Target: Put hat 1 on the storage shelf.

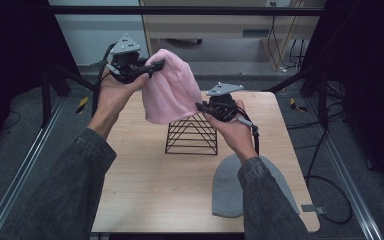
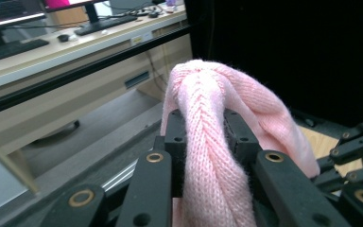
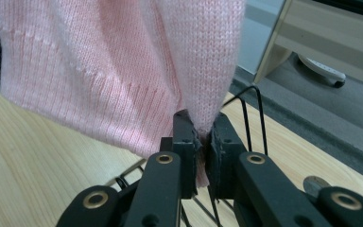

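Observation:
A pink knit beanie hangs in the air above the table, stretched between both grippers. My left gripper holds it high at the upper left, shut on a thick bunched fold of the knit. Lower and to the right, my right gripper is shut on a thin edge of the pink beanie, pinched between its pads. A black wire rack stands on the table just below the beanie. A grey beanie lies flat at the front right, partly under the right forearm.
The light wooden table has bare surface at the front left. Dark frame bars cross the back, and black stands and cables sit on the floor at both sides. A desk with monitors stands beyond the table.

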### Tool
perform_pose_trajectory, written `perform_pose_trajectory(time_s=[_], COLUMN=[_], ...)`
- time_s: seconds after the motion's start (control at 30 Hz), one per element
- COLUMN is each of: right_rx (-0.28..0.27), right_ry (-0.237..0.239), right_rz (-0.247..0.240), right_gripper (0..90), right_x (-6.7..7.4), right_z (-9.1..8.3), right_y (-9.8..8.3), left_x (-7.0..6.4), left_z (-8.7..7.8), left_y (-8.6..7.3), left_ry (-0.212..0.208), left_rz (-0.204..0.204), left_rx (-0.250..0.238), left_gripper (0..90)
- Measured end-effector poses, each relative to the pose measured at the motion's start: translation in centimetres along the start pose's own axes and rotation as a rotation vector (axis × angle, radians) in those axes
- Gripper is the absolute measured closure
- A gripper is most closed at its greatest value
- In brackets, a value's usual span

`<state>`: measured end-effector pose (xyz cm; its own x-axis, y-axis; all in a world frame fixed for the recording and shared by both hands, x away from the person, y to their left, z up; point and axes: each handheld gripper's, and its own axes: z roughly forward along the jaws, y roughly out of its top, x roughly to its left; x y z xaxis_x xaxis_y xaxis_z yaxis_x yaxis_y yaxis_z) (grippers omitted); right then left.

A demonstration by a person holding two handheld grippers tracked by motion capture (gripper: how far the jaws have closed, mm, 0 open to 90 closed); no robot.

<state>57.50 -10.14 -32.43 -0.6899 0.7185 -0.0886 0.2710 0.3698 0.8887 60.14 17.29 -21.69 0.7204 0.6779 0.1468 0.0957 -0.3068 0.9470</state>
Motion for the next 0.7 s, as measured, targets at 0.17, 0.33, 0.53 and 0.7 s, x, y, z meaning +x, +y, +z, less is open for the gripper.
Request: perform_pose_trajectory(time_s=[0.17,0.33,0.53,0.7], right_rx=[0.000,-0.005,-0.017,-0.011], right_ry=[-0.026,-0.049,-0.063,-0.055], right_rz=[-0.014,-0.026,-0.032,-0.030], right_gripper=[83.2,83.2,83.2,83.2], right_x=[0.0,0.0,0.2,0.2], right_z=[0.1,0.0,-0.1,-0.2], right_y=[-0.8,-1.4,-2.4,-3.1], left_x=[-0.2,-0.3,-0.7,-1.2], left_z=[1.2,1.9,2.8,3.0], left_y=[-0.4,-0.8,-1.3,-1.6], left_ry=[-0.005,-0.005,-0.011,-0.016], left_rz=[0.008,0.031,0.055,0.058], left_rx=[-0.012,-0.015,-0.029,-0.021], left_gripper=[74.4,74.3,74.0,73.9])
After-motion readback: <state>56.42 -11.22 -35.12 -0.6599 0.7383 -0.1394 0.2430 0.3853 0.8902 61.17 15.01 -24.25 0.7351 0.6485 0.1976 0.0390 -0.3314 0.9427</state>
